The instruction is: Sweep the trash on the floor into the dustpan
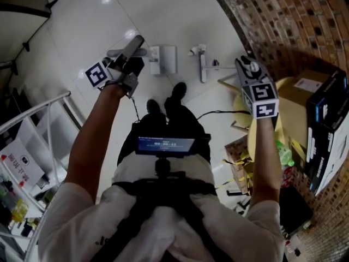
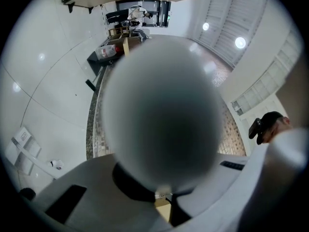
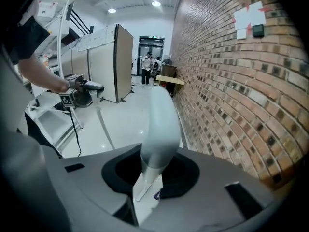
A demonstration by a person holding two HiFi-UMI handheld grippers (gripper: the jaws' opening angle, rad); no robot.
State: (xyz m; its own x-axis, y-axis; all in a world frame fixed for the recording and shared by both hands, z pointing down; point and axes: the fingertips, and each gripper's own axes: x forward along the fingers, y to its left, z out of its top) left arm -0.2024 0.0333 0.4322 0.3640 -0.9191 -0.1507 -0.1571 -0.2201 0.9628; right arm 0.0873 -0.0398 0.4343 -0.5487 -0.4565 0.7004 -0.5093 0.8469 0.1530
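In the head view my left gripper (image 1: 132, 52) is held out over the white floor, shut on a grey handle (image 1: 136, 43). Below it on the floor stands a white boxy dustpan (image 1: 163, 59). In the left gripper view that handle (image 2: 161, 120) fills the middle as a blurred grey mass between the jaws. My right gripper (image 1: 246, 65) is near the brick wall, shut on a pale handle (image 3: 159, 124) that rises from between its jaws. A white brush-like head (image 1: 202, 64) lies on the floor between the two grippers. Cardboard scraps and litter (image 1: 239, 153) lie by the wall.
A curved brick wall (image 1: 283, 15) runs along the right, with cardboard boxes (image 1: 305, 91) and a black box (image 1: 327, 130) at its foot. A white metal rack (image 1: 49, 119) stands at the left. The person's feet (image 1: 163, 105) and a black cable (image 1: 218, 113) are on the floor.
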